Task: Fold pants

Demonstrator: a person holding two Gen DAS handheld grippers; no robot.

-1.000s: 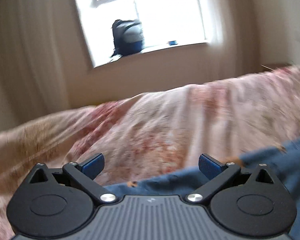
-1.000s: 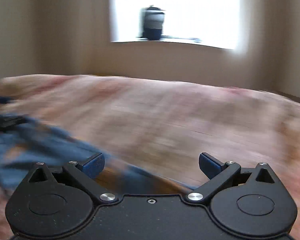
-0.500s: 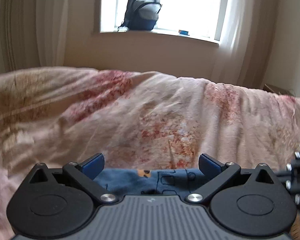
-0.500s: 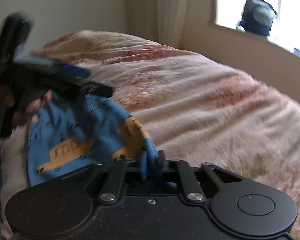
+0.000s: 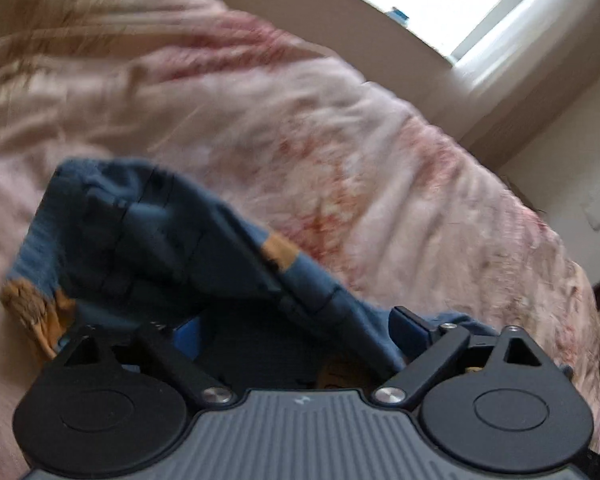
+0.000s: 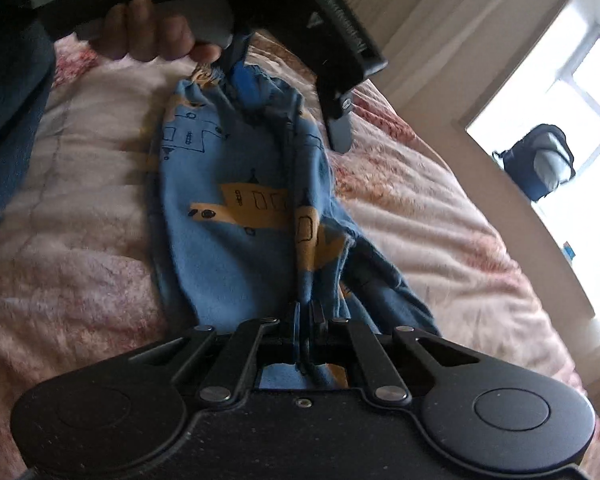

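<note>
The right hand-held gripper [image 6: 306,314] has its fingers pressed together on a bunched edge of the pants [image 6: 236,216], which stretch away ahead of it over the bed [image 6: 440,216]. The pants are blue with yellow shapes and dark outlines, and they lie lengthwise, partly lifted off the pink cover.

At their far end the left hand-held gripper [image 6: 240,76] reaches down into the cloth, held by a hand [image 6: 152,38]. In the left wrist view, the left hand-held gripper [image 5: 296,330] has its fingers spread apart, with the pants [image 5: 148,240] draped between and ahead of them; the picture is blurred.

A backpack [image 6: 540,162] stands on the window sill, far off to the right gripper's right.
</note>
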